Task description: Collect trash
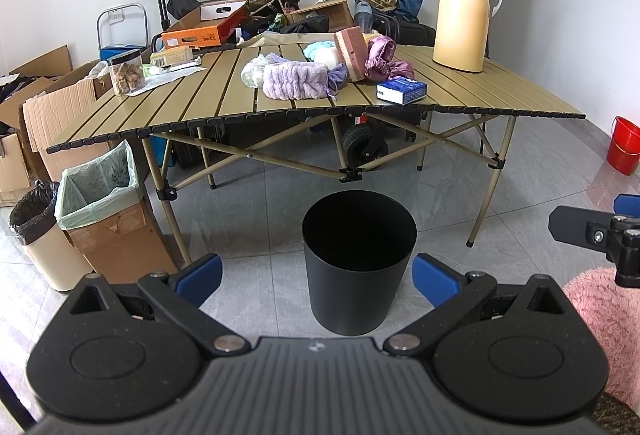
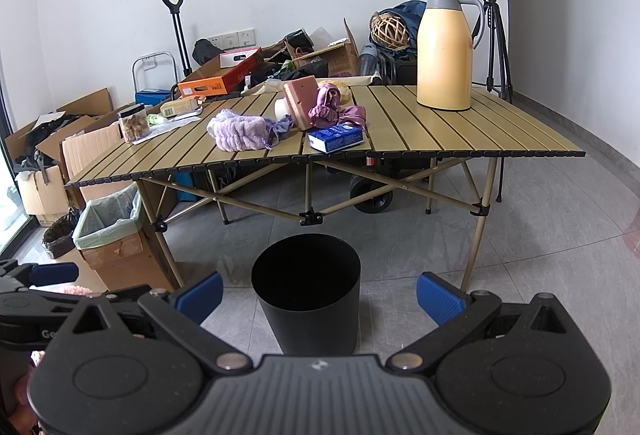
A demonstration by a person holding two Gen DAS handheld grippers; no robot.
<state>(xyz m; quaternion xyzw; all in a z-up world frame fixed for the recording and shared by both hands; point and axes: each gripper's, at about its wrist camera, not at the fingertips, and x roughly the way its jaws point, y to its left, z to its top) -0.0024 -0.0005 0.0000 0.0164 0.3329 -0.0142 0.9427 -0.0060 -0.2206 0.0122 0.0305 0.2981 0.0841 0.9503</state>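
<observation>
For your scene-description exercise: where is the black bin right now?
In both wrist views the black bin stands on the floor, centred before the folding table, right of the lined cardboard box.

Black round bin (image 1: 357,262) stands upright on the floor at lower centre, mouth open; a white crumpled wad (image 1: 253,70) lies mid-table, upper centre.

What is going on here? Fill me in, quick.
A person holds two grippers, both open and empty, facing a folding table. The left gripper and right gripper hang above an open black bin on the floor before the table. Nothing is picked up yet; a blue tissue pack, purple cloths and a yellow thermos sit on the table.
</observation>
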